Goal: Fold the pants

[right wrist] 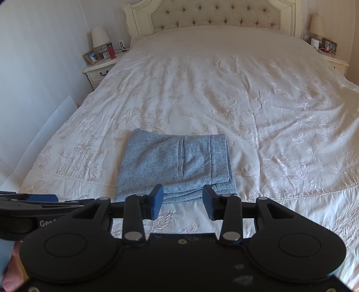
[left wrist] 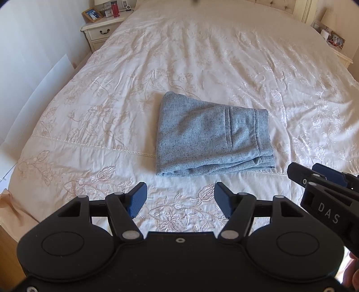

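Holding both grippers above the near edge of the bed, you have nothing clamped in either. Your left gripper (left wrist: 180, 200) stands with its blue pads (left wrist: 138, 200) apart over bare embroidered bedspread (left wrist: 202, 56), empty between them. Your right gripper (right wrist: 182, 202) also has its pads (right wrist: 157, 201) apart, with nothing between them; the near edge of the pants shows in the gap beyond, untouched.

The pants (left wrist: 213, 137) lie folded into a compact grey-blue rectangle on the bedspread, at 12 o'clock from your left gripper and just past the right gripper's tips in the right wrist view (right wrist: 177, 166). A welt pocket and the waistband seam face up; layered edges stack along the near side.

Readable writing: the right gripper's body, entering the left wrist view at 3 o'clock (left wrist: 314, 177), bears the white letters "DAS". In the right wrist view the left gripper (right wrist: 33, 200) enters at 9 o'clock, marked "Gen", the rest hidden.

At 11 o'clock a nightstand (right wrist: 98, 71) carries a framed photo (right wrist: 91, 56), a lamp (right wrist: 99, 37) and a red bottle (right wrist: 110, 52); any labels are too small to read. A tufted headboard (right wrist: 215, 18) stands at 12 o'clock.
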{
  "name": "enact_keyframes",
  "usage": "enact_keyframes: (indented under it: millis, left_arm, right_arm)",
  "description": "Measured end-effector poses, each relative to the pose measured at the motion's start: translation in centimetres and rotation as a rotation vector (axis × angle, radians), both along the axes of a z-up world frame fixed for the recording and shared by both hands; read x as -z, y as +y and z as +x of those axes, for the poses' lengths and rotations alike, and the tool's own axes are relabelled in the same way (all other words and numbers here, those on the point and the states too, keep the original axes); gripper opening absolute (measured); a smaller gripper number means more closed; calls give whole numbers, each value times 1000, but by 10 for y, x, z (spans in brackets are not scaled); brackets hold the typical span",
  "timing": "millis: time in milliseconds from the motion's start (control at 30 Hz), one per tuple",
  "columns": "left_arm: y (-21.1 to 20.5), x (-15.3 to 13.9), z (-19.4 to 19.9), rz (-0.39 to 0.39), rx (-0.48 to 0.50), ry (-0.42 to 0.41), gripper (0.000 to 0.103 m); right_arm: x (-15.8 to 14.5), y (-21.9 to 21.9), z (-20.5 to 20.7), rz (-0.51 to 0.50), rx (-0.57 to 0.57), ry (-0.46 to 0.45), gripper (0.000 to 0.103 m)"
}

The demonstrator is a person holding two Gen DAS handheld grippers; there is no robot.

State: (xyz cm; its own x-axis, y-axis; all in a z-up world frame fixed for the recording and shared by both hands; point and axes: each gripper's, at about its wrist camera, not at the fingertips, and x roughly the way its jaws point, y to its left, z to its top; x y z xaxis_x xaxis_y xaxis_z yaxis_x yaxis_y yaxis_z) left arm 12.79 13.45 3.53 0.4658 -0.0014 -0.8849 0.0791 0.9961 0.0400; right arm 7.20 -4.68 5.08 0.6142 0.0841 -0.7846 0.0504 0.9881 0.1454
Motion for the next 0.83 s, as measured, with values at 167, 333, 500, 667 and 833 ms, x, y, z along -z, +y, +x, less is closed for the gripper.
enact_keyframes:
  millis: [167,333,500,667,833]
  left_arm:
    - [0,1,1,1,4,5,69]
    - [-2,2,2,7,6,6,69]
    - [-2,3,2,9,6,8,69]
    - [-1,5,2,11,6,13,69]
    - [-2,7,2,16,8,13,69]
  right_arm:
    - [0,0,1,1,-5,2,42]
    - [0,0,1,2,-7,3,42]
    - [1,0,1,4,-7,3,42]
    - [2,0,1,8,-5,5,42]
    - [3,-1,1,11,-4,8,42]
